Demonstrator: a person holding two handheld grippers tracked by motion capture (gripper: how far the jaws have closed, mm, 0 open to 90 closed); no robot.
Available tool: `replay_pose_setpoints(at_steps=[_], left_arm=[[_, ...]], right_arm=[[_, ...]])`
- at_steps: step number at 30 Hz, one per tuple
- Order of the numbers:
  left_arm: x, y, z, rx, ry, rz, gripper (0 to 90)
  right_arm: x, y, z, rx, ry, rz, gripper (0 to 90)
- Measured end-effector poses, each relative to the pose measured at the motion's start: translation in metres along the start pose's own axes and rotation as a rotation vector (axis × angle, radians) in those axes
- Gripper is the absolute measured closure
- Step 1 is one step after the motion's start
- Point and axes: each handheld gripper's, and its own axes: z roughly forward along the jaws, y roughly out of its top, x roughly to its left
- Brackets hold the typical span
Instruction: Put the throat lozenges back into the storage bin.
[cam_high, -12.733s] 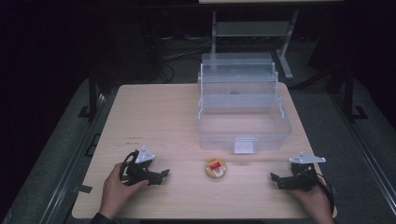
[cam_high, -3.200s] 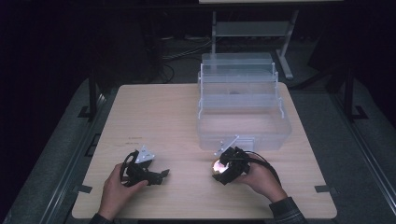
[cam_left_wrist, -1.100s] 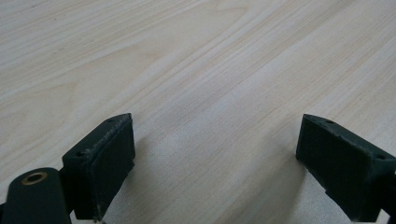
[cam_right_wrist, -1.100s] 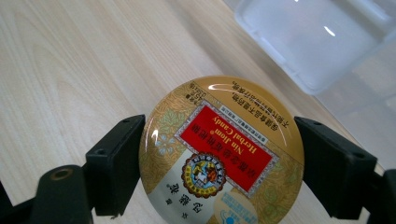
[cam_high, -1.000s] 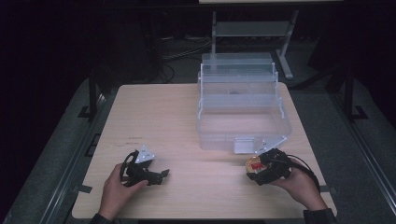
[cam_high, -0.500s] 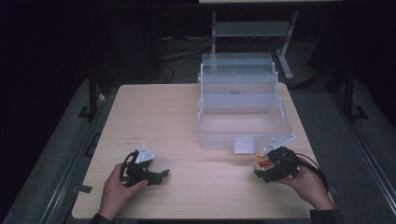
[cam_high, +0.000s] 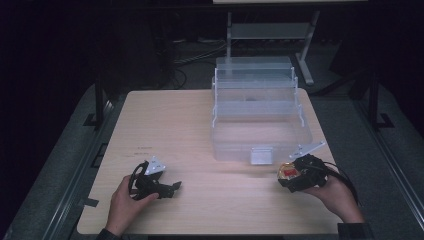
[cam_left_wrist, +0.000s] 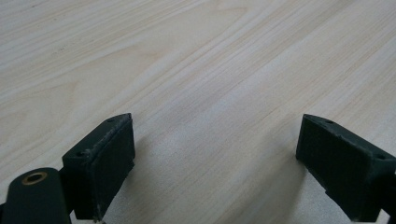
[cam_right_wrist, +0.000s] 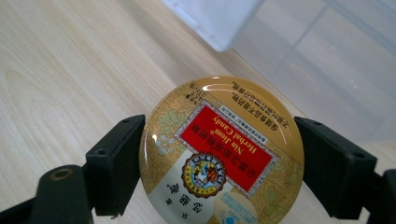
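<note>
A round gold candy tin with a red label is clamped between the two black jaws of my right gripper, lid facing the camera. From above, that tin and the right gripper hover at the table's front right, just before the clear plastic tiered box and to the right of its white latch. My left gripper rests on the table at the front left. In the left gripper view its jaws stand wide apart, open, over bare wood.
The wooden table has bare room left of the box and between the two hands. The box's stepped trays are folded back at the far side. Dark floor, cables and a metal stand lie beyond the table.
My right hand has carried the tin a little farther right along the box's front. The left hand has stayed put.
</note>
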Motion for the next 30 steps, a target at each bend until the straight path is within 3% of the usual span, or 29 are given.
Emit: replay_pose_setpoints(at_steps=[30], left_arm=[[0.0, 0.0, 0.0, -0.001, 0.0, -0.005, 10.9]], right_arm=[[-0.025, 0.013, -0.038, -0.028, -0.056, 0.046, 19.5]])
